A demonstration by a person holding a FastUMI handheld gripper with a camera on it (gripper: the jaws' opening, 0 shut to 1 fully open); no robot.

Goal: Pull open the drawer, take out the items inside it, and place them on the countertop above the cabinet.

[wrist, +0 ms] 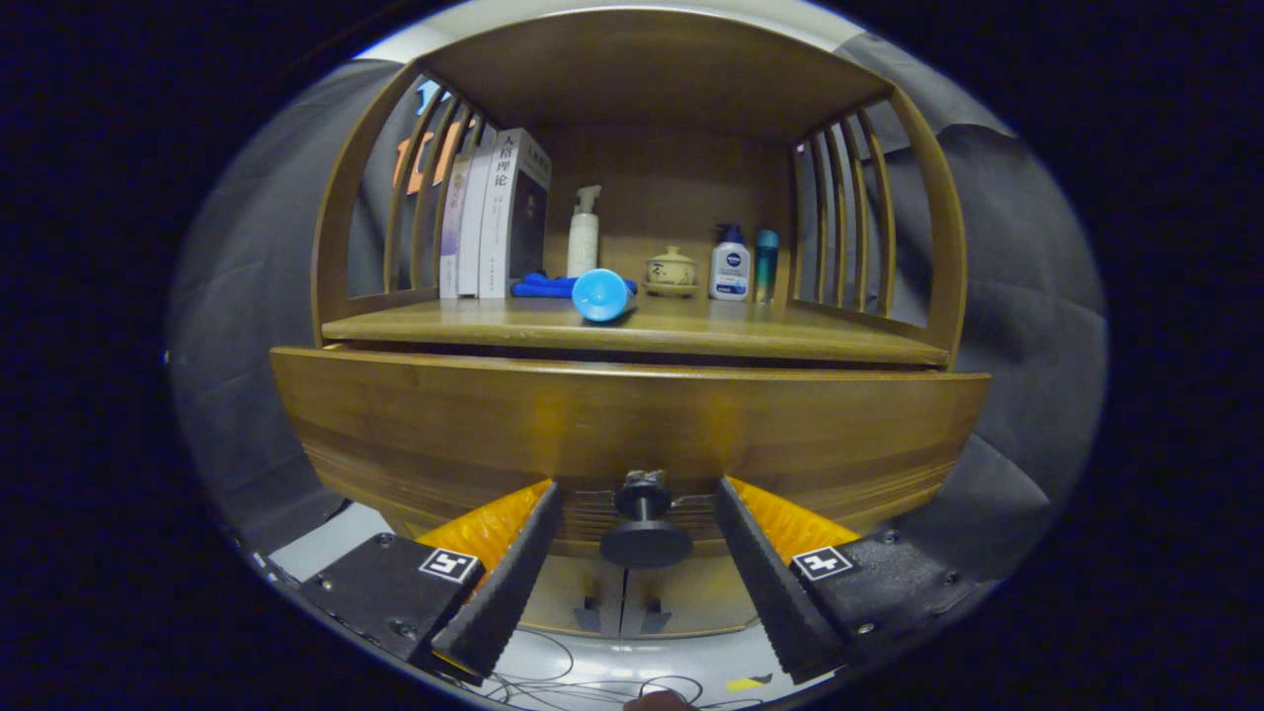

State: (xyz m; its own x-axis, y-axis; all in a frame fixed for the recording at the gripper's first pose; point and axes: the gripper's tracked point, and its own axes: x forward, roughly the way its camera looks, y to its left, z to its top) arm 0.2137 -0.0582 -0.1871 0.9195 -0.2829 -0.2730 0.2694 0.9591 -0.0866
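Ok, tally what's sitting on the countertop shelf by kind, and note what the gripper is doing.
Upright books: 3
Bottles (white pump bottle, white bottle with blue cap, teal bottle): 3
Blue cylinder lying down: 1
Blue folded cloth: 1
Beige lidded ceramic pot: 1
Total: 9
Hand-held gripper open around the dark drawer knob.

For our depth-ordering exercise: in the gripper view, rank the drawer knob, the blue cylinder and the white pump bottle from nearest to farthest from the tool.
1. Drawer knob: between the open fingers of the tool, nearest.
2. Blue cylinder: lying on the countertop, beyond the drawer front.
3. White pump bottle: standing behind the cylinder, near the back wall, beside the books.
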